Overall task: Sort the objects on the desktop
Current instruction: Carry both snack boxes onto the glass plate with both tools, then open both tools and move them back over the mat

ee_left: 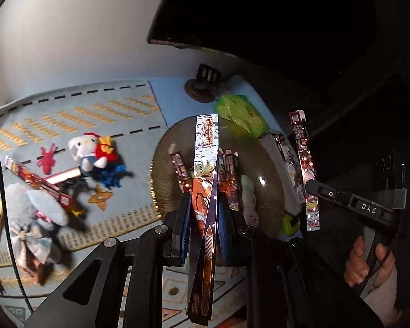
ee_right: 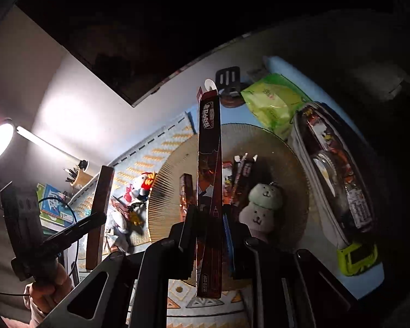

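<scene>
My left gripper (ee_left: 203, 205) is shut on a long narrow pen box (ee_left: 205, 147) and holds it above the round ribbed plate (ee_left: 166, 147). My right gripper (ee_right: 209, 213) is shut on a similar dark pen box (ee_right: 209, 164) above the same plate (ee_right: 287, 158). In the left wrist view the right gripper (ee_left: 311, 186) shows at the right with its box (ee_left: 303, 164). In the right wrist view the left gripper (ee_right: 101, 218) shows at the left with its box (ee_right: 99, 213). Several pen boxes (ee_right: 240, 175) and a bear plush (ee_right: 262, 207) lie on the plate.
A white cat plush (ee_left: 90, 150), small toys and another pen box (ee_left: 38, 186) lie on the patterned mat (ee_left: 68, 114) to the left. A green snack bag (ee_right: 273, 104), a grey pencil case (ee_right: 333, 169) and a yellow-green toy car (ee_right: 358, 257) sit right of the plate. A dark monitor (ee_left: 259, 13) stands behind.
</scene>
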The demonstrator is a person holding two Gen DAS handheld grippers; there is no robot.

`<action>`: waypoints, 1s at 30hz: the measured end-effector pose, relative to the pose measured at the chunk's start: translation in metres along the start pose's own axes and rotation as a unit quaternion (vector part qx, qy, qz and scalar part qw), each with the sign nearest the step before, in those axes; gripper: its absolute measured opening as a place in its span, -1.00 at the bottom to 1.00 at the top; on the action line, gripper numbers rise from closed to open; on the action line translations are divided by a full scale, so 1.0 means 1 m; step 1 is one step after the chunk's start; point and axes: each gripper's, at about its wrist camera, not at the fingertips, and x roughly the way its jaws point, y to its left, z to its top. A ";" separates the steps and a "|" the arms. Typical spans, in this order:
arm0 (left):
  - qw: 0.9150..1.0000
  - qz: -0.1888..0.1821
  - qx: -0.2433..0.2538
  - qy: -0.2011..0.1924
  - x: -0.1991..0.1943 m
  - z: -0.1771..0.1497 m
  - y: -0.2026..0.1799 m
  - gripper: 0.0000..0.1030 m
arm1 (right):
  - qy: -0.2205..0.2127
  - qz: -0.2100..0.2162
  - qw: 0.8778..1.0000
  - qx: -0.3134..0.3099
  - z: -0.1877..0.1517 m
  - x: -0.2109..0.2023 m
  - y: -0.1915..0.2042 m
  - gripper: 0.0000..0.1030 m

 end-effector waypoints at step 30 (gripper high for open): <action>0.992 -0.025 -0.119 0.035 0.024 -0.030 0.034 -0.03 | 0.092 0.060 0.994 0.027 0.003 0.068 0.000 -0.15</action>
